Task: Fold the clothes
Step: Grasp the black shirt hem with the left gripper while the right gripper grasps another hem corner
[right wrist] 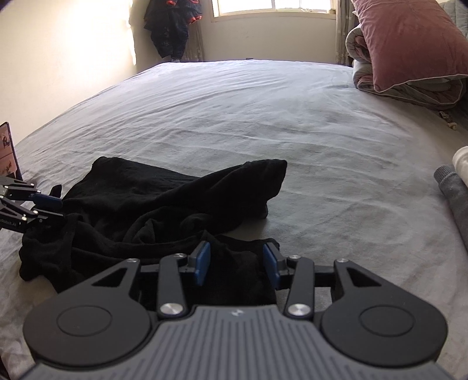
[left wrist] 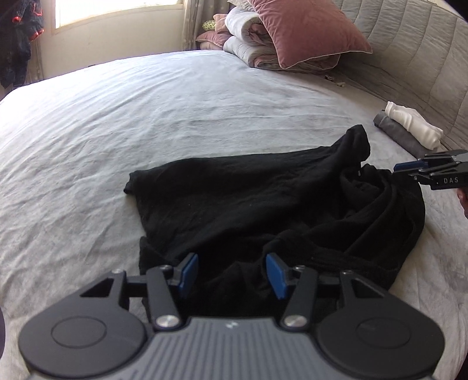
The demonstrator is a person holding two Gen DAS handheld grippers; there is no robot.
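Sunlit window (right wrist: 273, 7) — grey-sheeted bed (left wrist: 146, 102)

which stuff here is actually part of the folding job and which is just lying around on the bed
Part of the job:
- black garment, crumpled on the bed sheet
- left gripper, open over its near edge
- right gripper, open over the other end
- folded grey and white pieces, likely already done

Just lying about:
- pink pillow
- rolled duvet
- dark clothes hanging by the window

Home bedroom, bed (left wrist: 146, 117), pillow (left wrist: 307, 29), window (right wrist: 272, 8)
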